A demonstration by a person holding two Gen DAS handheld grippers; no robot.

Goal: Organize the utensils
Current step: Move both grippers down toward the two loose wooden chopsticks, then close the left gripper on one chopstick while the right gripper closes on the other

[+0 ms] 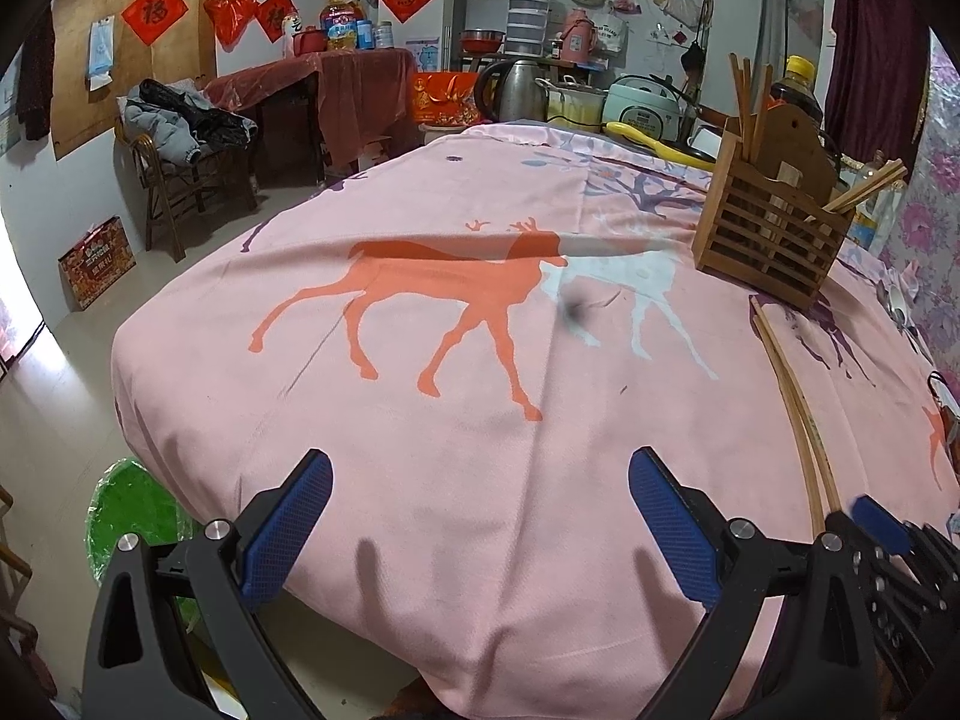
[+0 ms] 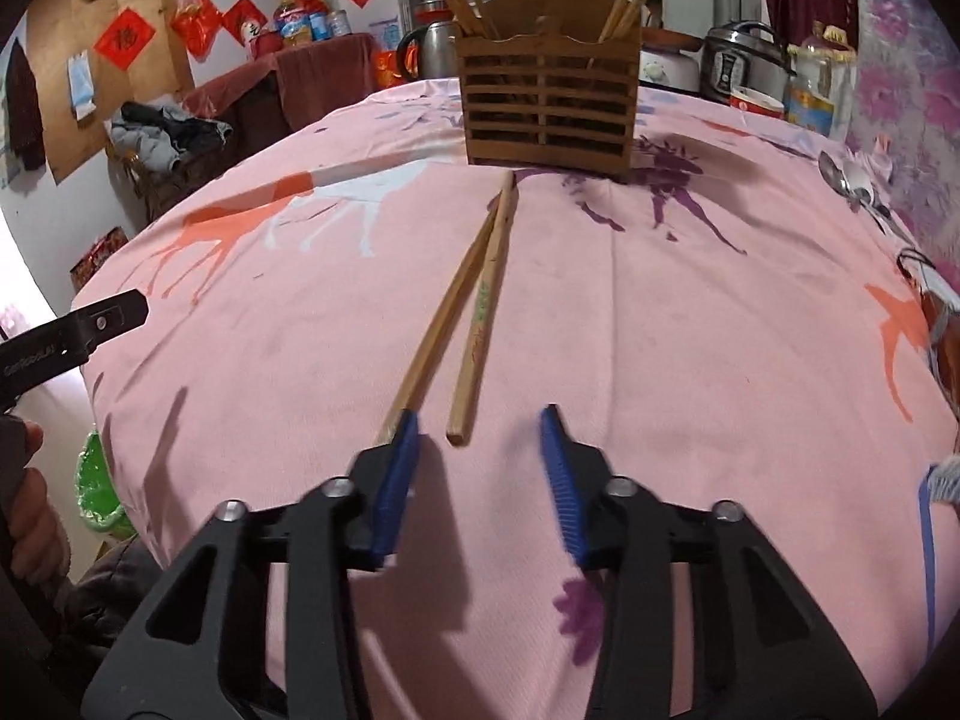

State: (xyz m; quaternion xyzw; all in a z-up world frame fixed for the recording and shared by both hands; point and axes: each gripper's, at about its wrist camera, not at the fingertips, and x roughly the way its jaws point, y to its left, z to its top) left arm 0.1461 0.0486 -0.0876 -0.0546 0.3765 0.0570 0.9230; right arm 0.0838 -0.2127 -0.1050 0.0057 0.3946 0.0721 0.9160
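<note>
Picking-up step of the tidying, judged from how things lie. Right gripper (image 2: pixel 480 450) low over the pink-clothed desk (image 2: pixel 720 360), pointed at a loose pair of wooden chopsticks (image 2: pixel 480 300) lying lengthwise toward the slatted wooden chopstick holder (image 2: pixel 546 102). Far tips crossed just short of the holder's foot. Near ends splayed: one just ahead of the gap between the jaws, the other against the tip of the left-hand blue pad (image 2: pixel 393 468), seemingly outside the gap. Jaws partly apart, pressing on nothing, nothing held.

Left gripper (image 1: pixel 480 516) hovering at the desk's near edge, jaws wide and empty, well apart from the holder (image 1: pixel 774 228); the chopsticks (image 1: pixel 792 408) off to its right.

More chopsticks upright in the holder; metal spoons (image 2: pixel 852 180) loose at the desk's far right.

Next, probably: shift slightly left so both near ends sit inside the gap, then close firmly. Otherwise, risk of catching one stick only and rolling the other away. After that, lift, tip upright, drop into a holder compartment.
</note>
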